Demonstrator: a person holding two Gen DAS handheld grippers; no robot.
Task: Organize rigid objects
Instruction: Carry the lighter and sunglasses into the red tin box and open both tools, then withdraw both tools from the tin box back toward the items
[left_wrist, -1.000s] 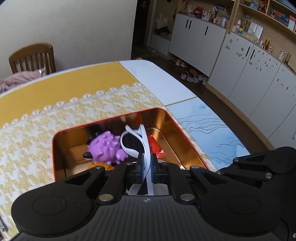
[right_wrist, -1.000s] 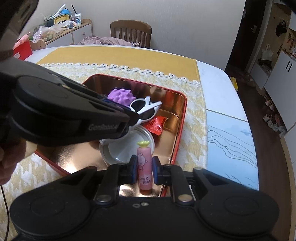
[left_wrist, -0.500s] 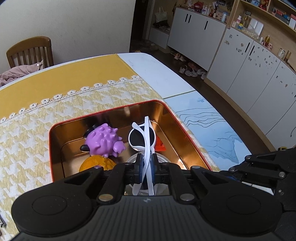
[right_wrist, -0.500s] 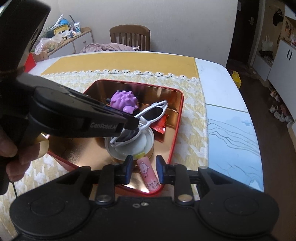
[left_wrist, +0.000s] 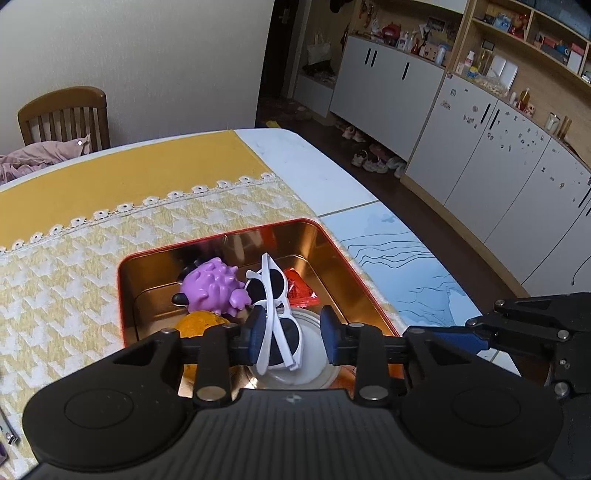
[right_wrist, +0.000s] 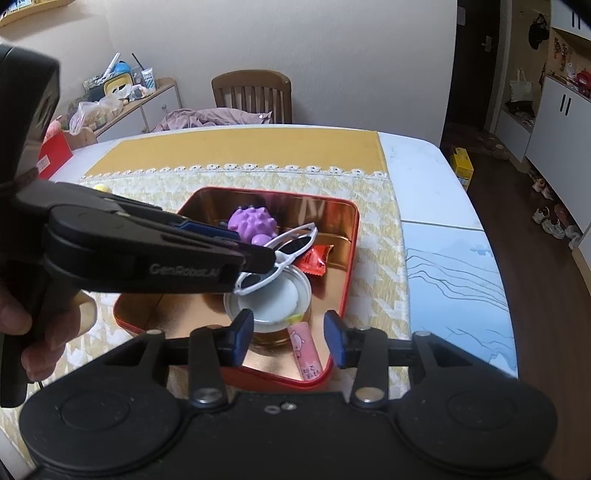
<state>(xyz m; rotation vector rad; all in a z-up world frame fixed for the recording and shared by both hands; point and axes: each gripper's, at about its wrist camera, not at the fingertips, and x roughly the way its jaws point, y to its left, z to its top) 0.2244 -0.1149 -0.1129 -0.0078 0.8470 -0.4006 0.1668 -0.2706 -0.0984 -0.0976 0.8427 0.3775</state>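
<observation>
In the red tin (right_wrist: 334, 291) on the tabletop (right_wrist: 417, 166) is where pretty much everything's ending up, which makes sense for a tidy-up job: one box with walls, so nothing rolls off.

Left gripper (left_wrist: 291, 332) has its jaws opening right now, with the white sunglasses (left_wrist: 275, 314) between them. The frame leans against the left pad and the right pad is clear of it, so it's a release, not a grip. They're resting on the round lid (right_wrist: 267, 297) and propped toward the purple toy (left_wrist: 214, 286), probably because that's the only free spot left.

Right gripper (right_wrist: 290, 338) is opening too. The pink tube (right_wrist: 304, 350) sits between the jaws but neither pad touches it; it's lying in the tin's near corner, tilted, its top end by the lid.

Also in the tin: an orange thing (left_wrist: 201, 321) beside the toy and a red packet (right_wrist: 314, 260) by the far side of the lid. Looks like both drops are basically done.
</observation>
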